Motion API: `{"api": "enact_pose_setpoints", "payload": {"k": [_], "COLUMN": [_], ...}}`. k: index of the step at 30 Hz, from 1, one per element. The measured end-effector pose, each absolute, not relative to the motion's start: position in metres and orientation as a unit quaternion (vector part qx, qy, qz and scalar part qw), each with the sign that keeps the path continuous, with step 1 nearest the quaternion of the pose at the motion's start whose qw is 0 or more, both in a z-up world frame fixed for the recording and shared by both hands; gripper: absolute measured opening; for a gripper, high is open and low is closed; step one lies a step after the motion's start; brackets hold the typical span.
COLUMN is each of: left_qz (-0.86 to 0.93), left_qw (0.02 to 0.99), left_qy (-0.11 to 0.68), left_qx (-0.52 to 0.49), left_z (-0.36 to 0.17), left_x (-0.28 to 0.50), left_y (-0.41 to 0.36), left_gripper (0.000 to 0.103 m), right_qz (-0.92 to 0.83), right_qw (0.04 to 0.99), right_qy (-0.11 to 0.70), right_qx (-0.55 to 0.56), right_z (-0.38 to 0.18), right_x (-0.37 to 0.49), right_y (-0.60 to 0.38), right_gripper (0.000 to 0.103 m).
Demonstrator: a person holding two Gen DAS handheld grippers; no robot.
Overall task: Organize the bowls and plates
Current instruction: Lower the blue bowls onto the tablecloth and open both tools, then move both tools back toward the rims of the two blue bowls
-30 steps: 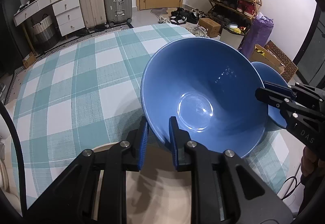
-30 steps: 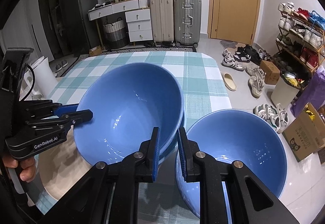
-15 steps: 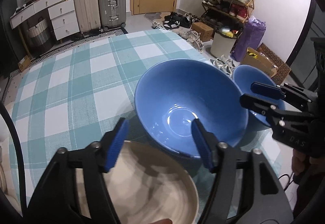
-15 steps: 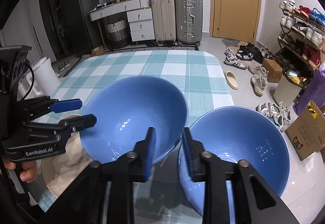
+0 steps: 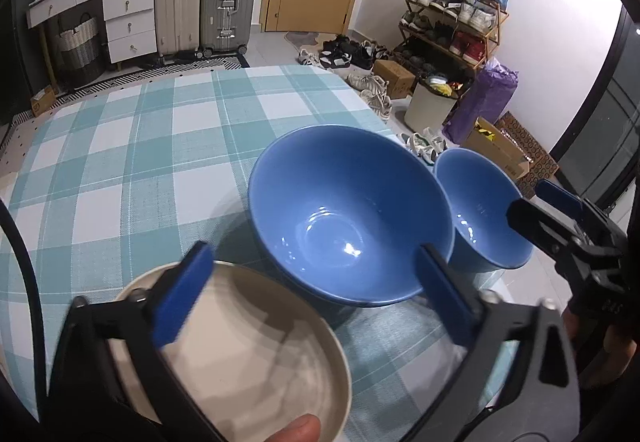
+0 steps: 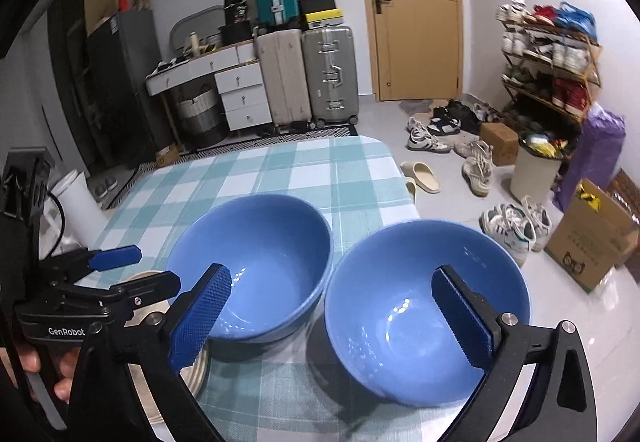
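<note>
A large blue bowl (image 5: pixel 344 217) (image 6: pixel 256 262) rests level on the checked table, and a second blue rim shows just under it. To its right stands another blue bowl (image 5: pixel 480 209) (image 6: pixel 420 306). A beige plate (image 5: pixel 240 342) (image 6: pixel 192 366) lies at the near left. My left gripper (image 5: pixel 312 290) hangs above the plate and the big bowl's near rim. Its jaws are opening wide, with nothing pressed between them. My right gripper (image 6: pixel 332 318) hovers over the gap between the two bowls, its jaws also opening and holding nothing.
A teal-and-white checked cloth (image 5: pixel 140 161) covers the table, whose right edge runs close past the second bowl. On the floor beyond lie shoes (image 6: pixel 508 230), a cardboard box (image 6: pixel 592 238) and a bin (image 6: pixel 536 169). Suitcases (image 6: pixel 328 77) and drawers stand by the far wall.
Both grippers were shut on the big blue bowl's rim while it was tilted. They have let go, opened wide and drawn back, and the bowl now sits level.
</note>
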State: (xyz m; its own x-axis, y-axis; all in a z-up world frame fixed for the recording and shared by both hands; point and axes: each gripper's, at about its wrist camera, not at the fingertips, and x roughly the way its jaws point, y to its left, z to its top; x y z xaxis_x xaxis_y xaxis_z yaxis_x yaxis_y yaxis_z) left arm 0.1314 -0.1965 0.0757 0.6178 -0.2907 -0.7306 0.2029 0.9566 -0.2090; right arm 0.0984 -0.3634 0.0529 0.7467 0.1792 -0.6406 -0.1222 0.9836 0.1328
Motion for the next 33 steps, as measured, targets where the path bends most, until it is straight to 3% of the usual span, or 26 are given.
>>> {"api": "enact_pose_setpoints", "payload": {"k": [17, 33], "left_qz": [-0.147, -0.177], "left_qw": [0.898, 0.892], "left_qy": [0.412, 0.415], "left_qx": [-0.055, -0.016], "left_z": [0.072, 0.073], "left_x": [0.099, 0.096], "left_y": [-0.240, -0.306], "left_gripper": [0.102, 0.102], "right_qz": [0.018, 0.007], "right_qw": [0.952, 0.941], "right_qy": [0.304, 0.328], "right_qx": [0.041, 0.081], "right_z": [0.075, 0.070], "right_x": [0.057, 0.055], "right_y": [-0.414, -0.473], "right_gripper": [0.102, 0.102]}}
